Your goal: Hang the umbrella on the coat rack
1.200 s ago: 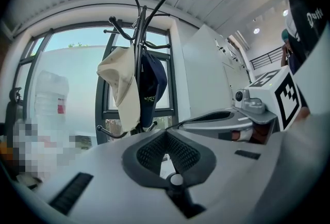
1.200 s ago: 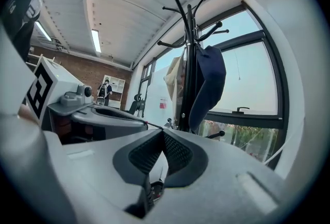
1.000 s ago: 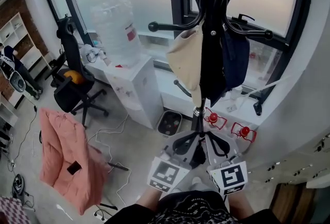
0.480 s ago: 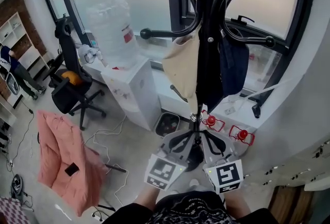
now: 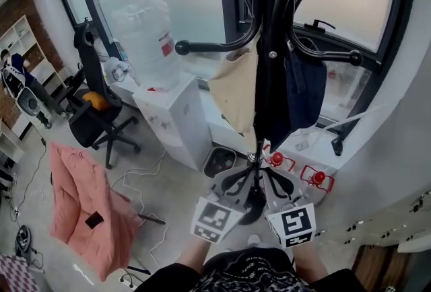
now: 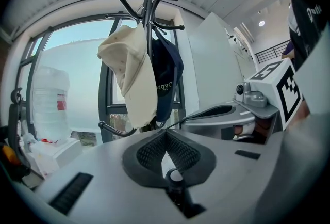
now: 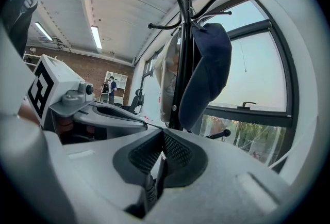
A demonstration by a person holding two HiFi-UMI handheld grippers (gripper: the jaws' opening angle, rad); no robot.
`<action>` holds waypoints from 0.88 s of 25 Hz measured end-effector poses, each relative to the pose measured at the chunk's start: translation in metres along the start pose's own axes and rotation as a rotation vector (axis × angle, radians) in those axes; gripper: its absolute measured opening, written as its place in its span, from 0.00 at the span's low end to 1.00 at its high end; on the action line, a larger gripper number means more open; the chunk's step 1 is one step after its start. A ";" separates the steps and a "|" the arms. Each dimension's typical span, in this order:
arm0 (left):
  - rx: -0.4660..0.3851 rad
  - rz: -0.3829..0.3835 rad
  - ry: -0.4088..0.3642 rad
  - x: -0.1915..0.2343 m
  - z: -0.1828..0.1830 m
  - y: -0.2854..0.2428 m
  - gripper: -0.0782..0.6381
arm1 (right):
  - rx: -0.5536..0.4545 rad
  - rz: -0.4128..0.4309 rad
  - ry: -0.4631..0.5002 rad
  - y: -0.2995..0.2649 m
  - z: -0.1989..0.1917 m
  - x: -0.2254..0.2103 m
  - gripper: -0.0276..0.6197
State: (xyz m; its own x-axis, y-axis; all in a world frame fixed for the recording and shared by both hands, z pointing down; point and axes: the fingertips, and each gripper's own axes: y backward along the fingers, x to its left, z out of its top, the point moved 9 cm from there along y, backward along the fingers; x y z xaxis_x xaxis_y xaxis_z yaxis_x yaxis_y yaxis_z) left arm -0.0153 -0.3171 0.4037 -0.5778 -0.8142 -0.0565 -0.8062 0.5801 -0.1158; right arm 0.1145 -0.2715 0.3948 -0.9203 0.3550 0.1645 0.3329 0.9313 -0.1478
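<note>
Left claw (image 6: pixel 165 140) and right claw (image 7: pixel 163 140) both pinched shut, gripping nothing we can identify, facing coat rack (image 5: pixel 269 15). No umbrella in sight; we judge locating it comes next.

Nothing's really reading here: white lettering is showing on the dark navy fabric cap (image 6: pixel 167 70), but it's coming out too garbled to make out.

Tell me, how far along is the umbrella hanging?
Done: nothing that shows; the coat rack carries only a cream cap and a navy cap, no umbrella that I can make out. In hand: nothing; the left tool and right tool are shut, empty. Left: fetching and hanging the umbrella.
</note>
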 end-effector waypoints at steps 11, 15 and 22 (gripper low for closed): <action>0.028 0.027 -0.007 0.010 -0.005 -0.015 0.12 | 0.008 0.028 0.007 -0.017 -0.005 -0.011 0.05; 0.050 0.028 -0.020 0.010 -0.008 -0.020 0.12 | 0.025 0.033 -0.006 -0.020 -0.009 -0.014 0.05; 0.058 0.035 0.002 0.013 -0.014 -0.023 0.12 | 0.044 0.044 -0.020 -0.024 -0.013 -0.014 0.05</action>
State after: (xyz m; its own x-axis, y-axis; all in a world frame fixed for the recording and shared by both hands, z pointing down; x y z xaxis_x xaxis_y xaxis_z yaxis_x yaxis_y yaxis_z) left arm -0.0066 -0.3407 0.4191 -0.6056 -0.7936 -0.0591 -0.7771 0.6057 -0.1708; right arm 0.1219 -0.2981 0.4083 -0.9090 0.3938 0.1369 0.3646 0.9101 -0.1970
